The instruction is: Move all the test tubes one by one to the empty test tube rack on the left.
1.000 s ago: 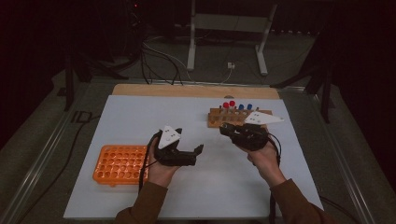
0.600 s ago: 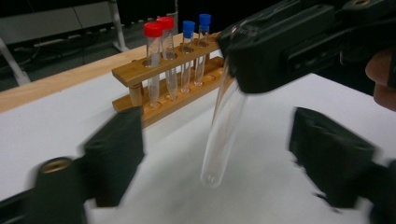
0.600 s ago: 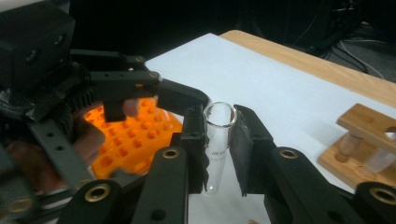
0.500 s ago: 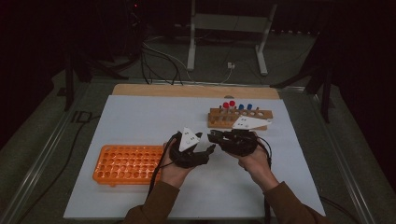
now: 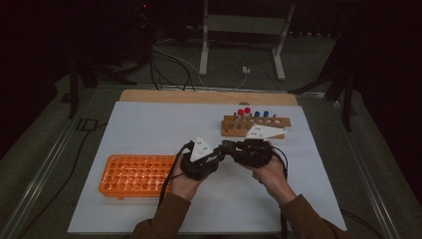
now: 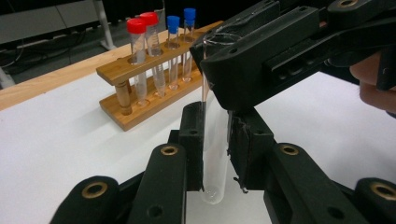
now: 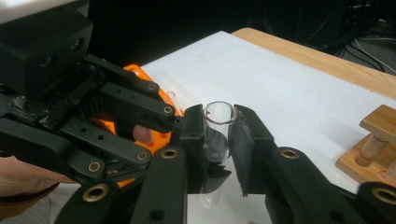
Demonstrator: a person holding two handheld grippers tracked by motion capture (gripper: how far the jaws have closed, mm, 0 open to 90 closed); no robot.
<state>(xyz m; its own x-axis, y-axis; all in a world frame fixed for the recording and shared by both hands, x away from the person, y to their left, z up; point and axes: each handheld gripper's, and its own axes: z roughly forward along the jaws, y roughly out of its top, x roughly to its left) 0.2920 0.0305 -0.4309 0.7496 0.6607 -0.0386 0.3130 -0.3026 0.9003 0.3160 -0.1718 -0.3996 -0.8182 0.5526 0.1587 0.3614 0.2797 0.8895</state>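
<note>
From above, a person's two hands meet over the middle of a white mat [image 5: 149, 119]. The left gripper [image 5: 215, 158] and right gripper [image 5: 230, 147] come tip to tip, as for a handover. An orange tube rack [image 5: 137, 174] lies at the left of the mat, and a wooden tube rack [image 5: 256, 126] holding red- and blue-capped tubes stands behind the hands.

Along the left gripper's jaws, a clear uncapped test tube [image 6: 215, 154] stands upright. The jaws have just closed and now press on its lower part. The right gripper [image 6: 219, 70] clamps the same tube higher up, just under the rim. Behind stands the wooden tube rack [image 6: 140, 88] with two red-capped tubes [image 6: 144, 51] and two blue-capped tubes [image 6: 181, 46].

Along the right gripper's jaws, the test tube [image 7: 217, 140] shows its open mouth, the pads tight on either side. The left gripper [image 7: 177, 122] reaches in from the left and holds the tube below, with the orange tube rack [image 7: 154, 140] behind it. Both tools hold at once, likely so the tube never goes unsupported while it passes across.
</note>
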